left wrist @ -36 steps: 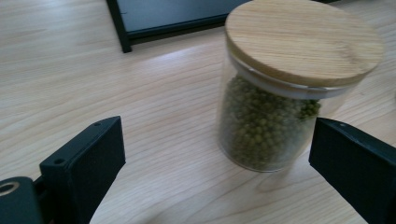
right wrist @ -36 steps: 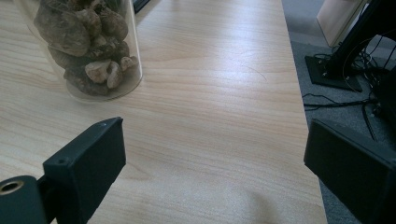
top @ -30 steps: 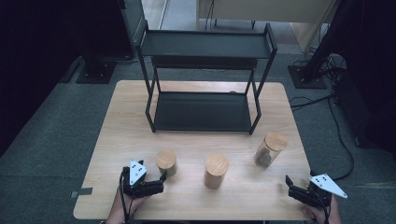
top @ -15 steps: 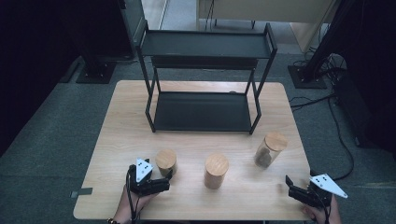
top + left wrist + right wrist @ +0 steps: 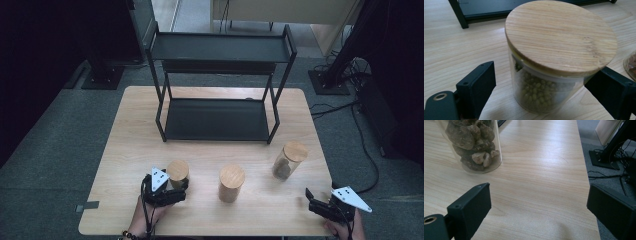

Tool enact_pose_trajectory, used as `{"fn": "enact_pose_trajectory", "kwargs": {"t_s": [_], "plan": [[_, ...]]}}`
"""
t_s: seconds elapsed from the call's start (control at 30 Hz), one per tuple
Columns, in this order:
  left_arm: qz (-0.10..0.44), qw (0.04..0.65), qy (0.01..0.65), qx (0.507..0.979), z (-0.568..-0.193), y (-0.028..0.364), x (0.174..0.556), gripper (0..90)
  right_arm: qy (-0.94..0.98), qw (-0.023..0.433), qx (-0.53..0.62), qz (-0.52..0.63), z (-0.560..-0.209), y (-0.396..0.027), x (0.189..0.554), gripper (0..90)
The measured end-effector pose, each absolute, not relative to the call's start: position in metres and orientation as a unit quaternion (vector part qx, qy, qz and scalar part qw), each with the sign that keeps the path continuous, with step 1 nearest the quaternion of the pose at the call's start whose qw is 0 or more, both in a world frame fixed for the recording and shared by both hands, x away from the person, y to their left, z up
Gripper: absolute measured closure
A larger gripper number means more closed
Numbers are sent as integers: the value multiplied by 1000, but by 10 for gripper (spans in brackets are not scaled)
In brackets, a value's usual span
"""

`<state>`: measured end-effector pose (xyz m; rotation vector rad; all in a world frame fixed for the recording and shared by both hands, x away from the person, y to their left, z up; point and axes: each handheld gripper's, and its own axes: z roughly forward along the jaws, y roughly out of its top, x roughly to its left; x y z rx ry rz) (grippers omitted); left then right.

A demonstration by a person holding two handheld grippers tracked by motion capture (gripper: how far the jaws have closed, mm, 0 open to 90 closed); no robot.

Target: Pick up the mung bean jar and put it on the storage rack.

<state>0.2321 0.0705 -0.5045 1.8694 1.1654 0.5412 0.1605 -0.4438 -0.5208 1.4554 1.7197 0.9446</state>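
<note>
A glass jar of green beans [image 5: 541, 97] with a round wooden lid stands upright between the two jaws of my left gripper [image 5: 547, 82]. The gripper is open: the left jaw stands clear of the glass and the right jaw lies close against it. From above, this jar [image 5: 178, 172] is at the front left of the table with the left gripper [image 5: 172, 192] just behind it. My right gripper [image 5: 539, 200] is open over bare wood near the table's right edge, also seen as the right gripper [image 5: 317, 202] at the front right. A jar of brown lumps [image 5: 474, 147] stands ahead of it to the left.
A third wooden-lidded jar [image 5: 231, 182] stands at the front middle, and the lumps jar [image 5: 287, 161] is right of it. A black two-tier metal rack [image 5: 217, 120] occupies the back half of the wooden table [image 5: 130, 140]. Cables and stand bases lie on the floor at right.
My left gripper has moved right and forward, so the bean jar now sits between its jaws. The right gripper has stayed in place.
</note>
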Motion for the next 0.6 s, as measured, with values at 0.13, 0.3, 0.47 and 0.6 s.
{"fn": "enact_pose_trajectory", "kwargs": {"t_s": [0.13,0.3,0.47,0.6], "plan": [[214,424,466,746,-505,67,233,144,662,341,560,364,-521,-444,160,51],[211,423,477,741,-507,63,237,202,662,340,560,366,-521,-444,160,51],[214,419,481,739,-506,61,238,227,662,339,560,366,-521,-444,160,51],[225,414,482,739,-504,58,239,235,662,339,559,366,-521,-444,160,51]]}}
